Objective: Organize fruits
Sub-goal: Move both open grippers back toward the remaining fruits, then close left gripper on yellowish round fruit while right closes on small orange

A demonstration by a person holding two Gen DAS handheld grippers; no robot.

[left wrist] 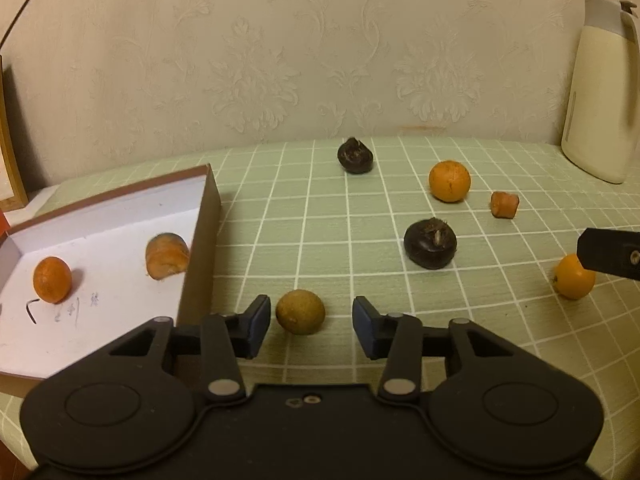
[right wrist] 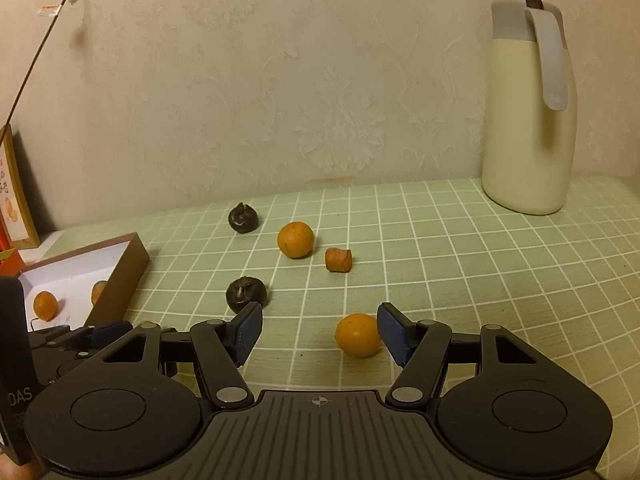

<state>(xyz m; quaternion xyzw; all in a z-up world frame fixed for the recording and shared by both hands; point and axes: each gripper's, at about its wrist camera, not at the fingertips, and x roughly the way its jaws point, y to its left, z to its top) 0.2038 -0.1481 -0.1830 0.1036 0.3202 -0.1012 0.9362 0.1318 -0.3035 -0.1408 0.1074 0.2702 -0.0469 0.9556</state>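
My left gripper [left wrist: 311, 326] is open around a dull yellow-brown round fruit [left wrist: 300, 311] on the green checked cloth, beside the brown box [left wrist: 206, 216]. The box holds an orange fruit [left wrist: 52, 279] and an orange chunk [left wrist: 166, 256]. My right gripper [right wrist: 320, 334] is open, with a small orange fruit [right wrist: 359, 335] between the pads, close to the right pad. On the cloth lie two dark chestnut-like fruits [left wrist: 430, 249] [left wrist: 355, 155], a larger orange [left wrist: 449, 181] and a small orange chunk [left wrist: 505, 204].
A cream thermos jug [right wrist: 528, 112] stands at the back right by the wallpapered wall. A framed picture [right wrist: 14, 196] leans at the far left. The right gripper's finger [left wrist: 610, 254] shows at the left wrist view's right edge.
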